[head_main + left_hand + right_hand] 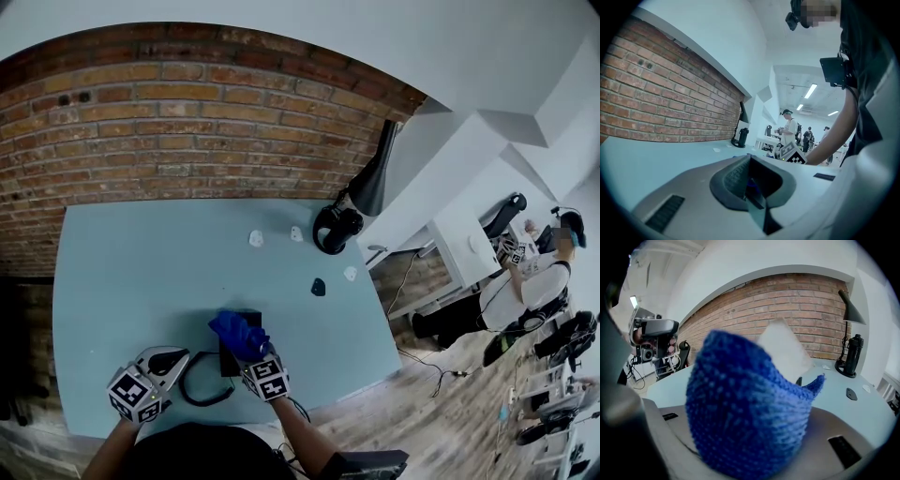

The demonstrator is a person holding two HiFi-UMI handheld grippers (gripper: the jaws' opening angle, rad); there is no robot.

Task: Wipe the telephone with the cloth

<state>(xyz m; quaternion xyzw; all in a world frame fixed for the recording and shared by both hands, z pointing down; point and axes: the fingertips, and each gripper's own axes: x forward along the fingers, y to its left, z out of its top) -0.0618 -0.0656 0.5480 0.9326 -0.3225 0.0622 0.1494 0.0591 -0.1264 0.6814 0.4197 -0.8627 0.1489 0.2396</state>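
head view: the telephone [228,364] lies on the bench [122,272] at the near edge, about 6 o'clock in the picture, just ahead of me. it shows as a dark slab. its long axis seems to run 6 to 12 o'clock, away from me toward the brick wall [187,112], though i cannot tell which end is which. its cord [202,394] loops out at 8 o'clock from the body. my right hand-held gripper [251,352] is clamped on the blue cloth [239,333], which sits bunched over the far half of the telephone. my left hand-held gripper [171,360] rests at 9 o'clock of the telephone, just beside the cord loop. a lamp [370,183] stands well apart at 1 o'clock.

left gripper view: the jaws meet at their tips and i can make out nothing gripped between them. the bench runs off toward the wall at 10 o'clock.

right gripper view: the cloth fills the middle, pinched between the jaws and standing up in a rumpled peak. a pale shape shows behind it that i cannot identify.

my judgement: the wiping stroke is in hand, or just about to begin. next i should press the cloth flat and draw it along the long axis, steadying the body with the left so it does not slide.
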